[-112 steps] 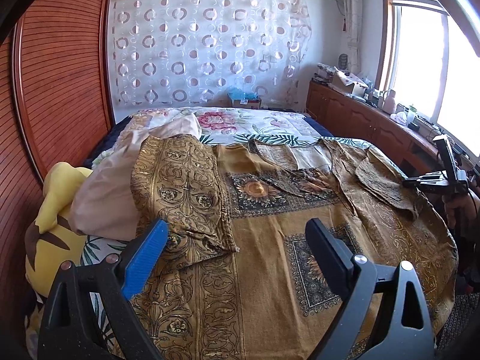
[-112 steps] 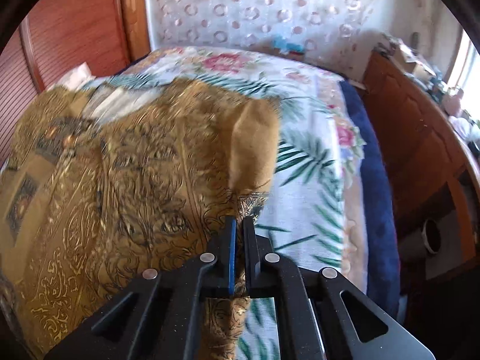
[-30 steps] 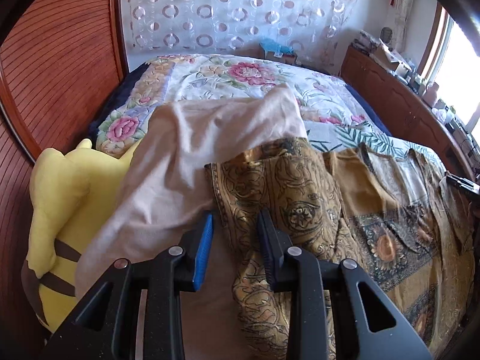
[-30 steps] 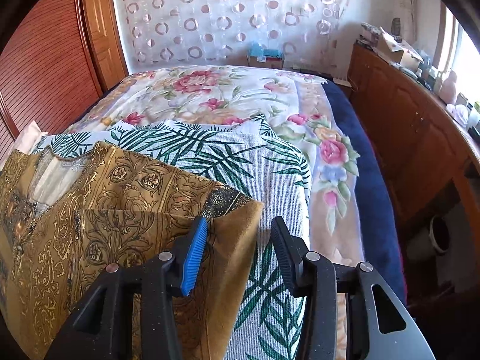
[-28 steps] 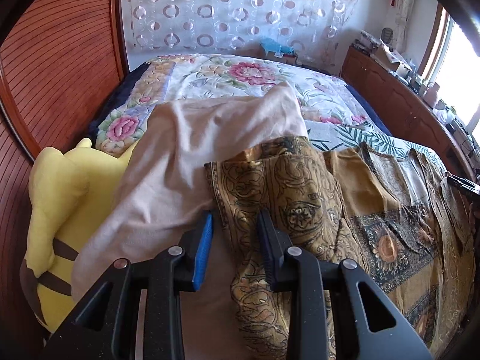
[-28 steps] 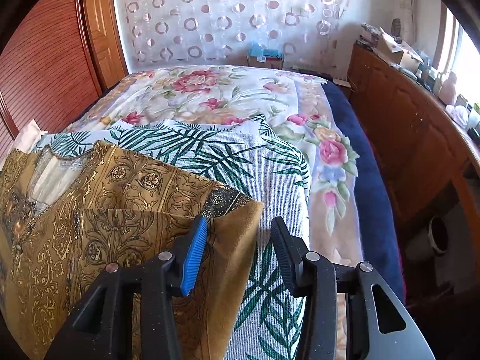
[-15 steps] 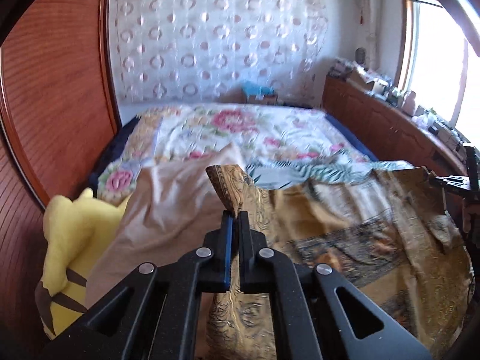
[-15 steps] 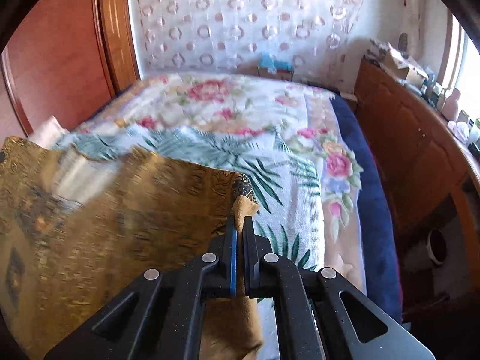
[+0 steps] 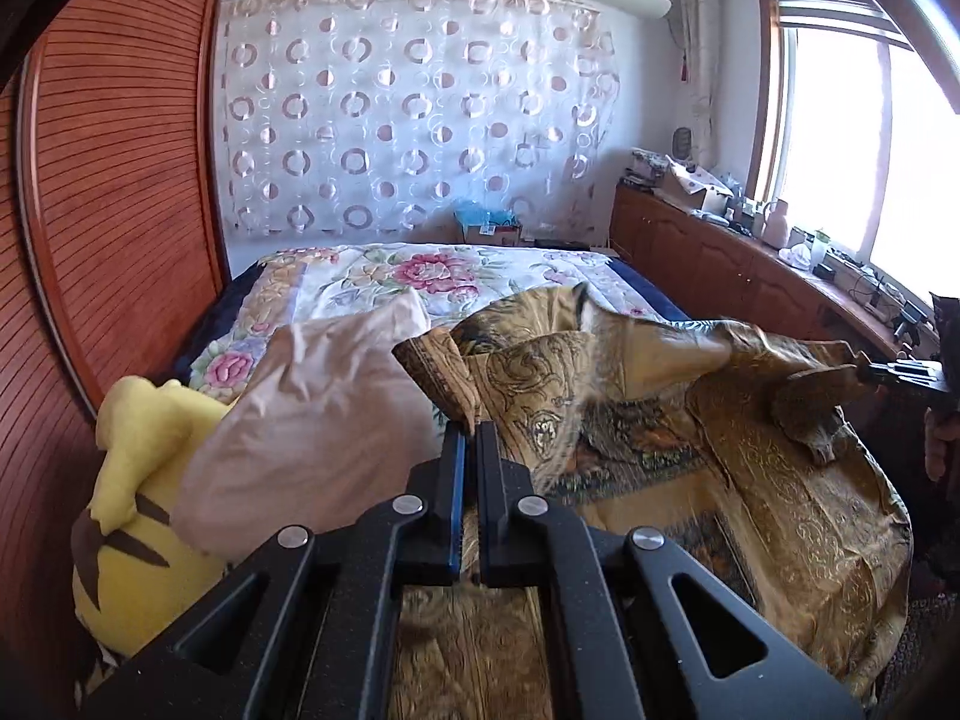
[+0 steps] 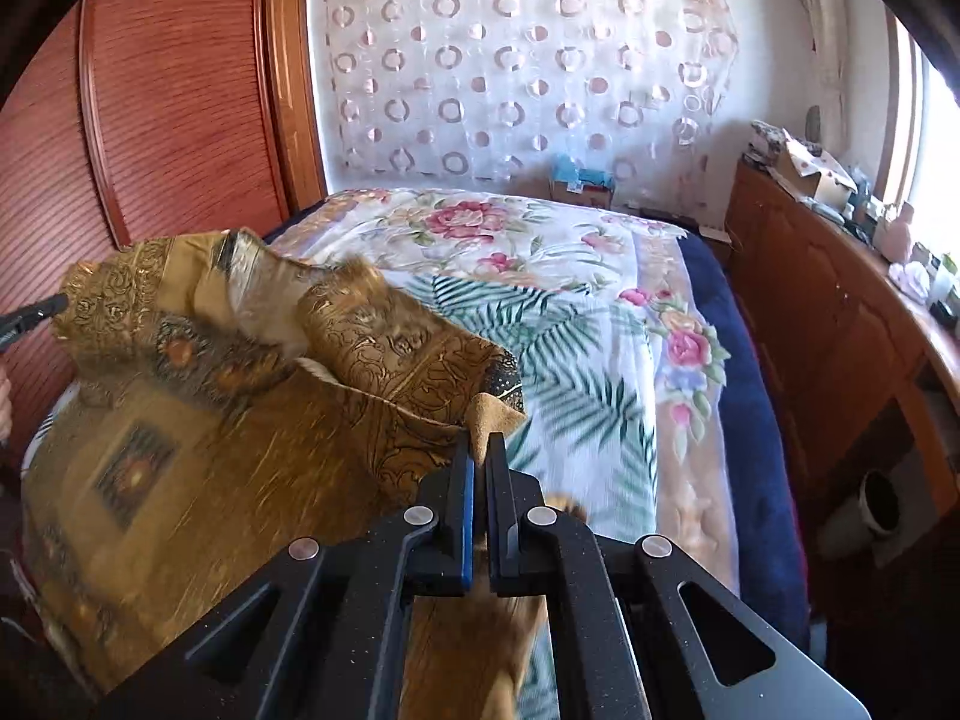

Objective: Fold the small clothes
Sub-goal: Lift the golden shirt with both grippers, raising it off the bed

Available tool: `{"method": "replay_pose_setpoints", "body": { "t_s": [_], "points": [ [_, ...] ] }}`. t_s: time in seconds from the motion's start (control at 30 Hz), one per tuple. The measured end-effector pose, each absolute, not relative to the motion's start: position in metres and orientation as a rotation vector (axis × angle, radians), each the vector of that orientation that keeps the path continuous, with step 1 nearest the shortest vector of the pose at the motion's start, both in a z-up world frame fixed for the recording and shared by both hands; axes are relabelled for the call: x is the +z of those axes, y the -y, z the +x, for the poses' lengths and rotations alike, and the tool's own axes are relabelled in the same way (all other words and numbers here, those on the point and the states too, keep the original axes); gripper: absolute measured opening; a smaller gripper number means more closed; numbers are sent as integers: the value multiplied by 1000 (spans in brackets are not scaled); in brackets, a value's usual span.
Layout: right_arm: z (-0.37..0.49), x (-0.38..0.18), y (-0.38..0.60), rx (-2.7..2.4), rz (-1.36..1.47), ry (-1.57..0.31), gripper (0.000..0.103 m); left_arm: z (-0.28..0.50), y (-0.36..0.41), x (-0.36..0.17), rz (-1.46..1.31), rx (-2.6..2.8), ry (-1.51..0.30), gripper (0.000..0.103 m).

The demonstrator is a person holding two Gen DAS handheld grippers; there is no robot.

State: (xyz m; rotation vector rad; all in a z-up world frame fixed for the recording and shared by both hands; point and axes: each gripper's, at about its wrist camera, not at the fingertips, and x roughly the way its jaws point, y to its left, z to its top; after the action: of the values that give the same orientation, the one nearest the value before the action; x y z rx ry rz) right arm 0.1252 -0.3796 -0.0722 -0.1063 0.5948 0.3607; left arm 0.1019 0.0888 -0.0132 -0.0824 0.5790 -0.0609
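A gold-brown patterned garment (image 9: 750, 480) (image 10: 198, 456) lies spread over the near part of the bed, its far edge lifted off the bedding. My left gripper (image 9: 470, 429) is shut on the garment's far left corner, which sticks up between the blue pads. My right gripper (image 10: 479, 444) is shut on the far right corner. In the left wrist view the right gripper (image 9: 900, 371) shows at the right edge, pinching cloth. The left gripper's tip (image 10: 36, 311) shows at the left edge of the right wrist view. The raised cloth sags between both.
A beige cloth (image 9: 312, 408) and a yellow plush toy (image 9: 138, 498) lie left of the garment. A floral and palm-leaf bedspread (image 10: 576, 324) covers the far bed. A wooden wardrobe (image 9: 120, 192) stands left, a cluttered wooden cabinet (image 9: 738, 264) right. A person's hand (image 9: 939, 444) is at the right edge.
Both grippers closed on the garment's far corners and lifted them, pulling the far edge up and toward the near side. The cloth now hangs raised and blurred between them.
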Motion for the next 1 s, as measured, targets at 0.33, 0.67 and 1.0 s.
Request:
{"method": "replay_pose_setpoints", "body": {
  "t_s": [0.33, 0.67, 1.0],
  "points": [
    [29, -91, 418, 350, -40, -616, 2, 24, -116, -42, -155, 13, -617, 4],
    [-23, -75, 436, 323, -109, -690, 2, -24, -125, -50, -173, 35, -654, 4],
    [-8, -103, 438, 311, -83, -743, 3, -32, -134, -58, -171, 27, -698, 8]
  ]
}}
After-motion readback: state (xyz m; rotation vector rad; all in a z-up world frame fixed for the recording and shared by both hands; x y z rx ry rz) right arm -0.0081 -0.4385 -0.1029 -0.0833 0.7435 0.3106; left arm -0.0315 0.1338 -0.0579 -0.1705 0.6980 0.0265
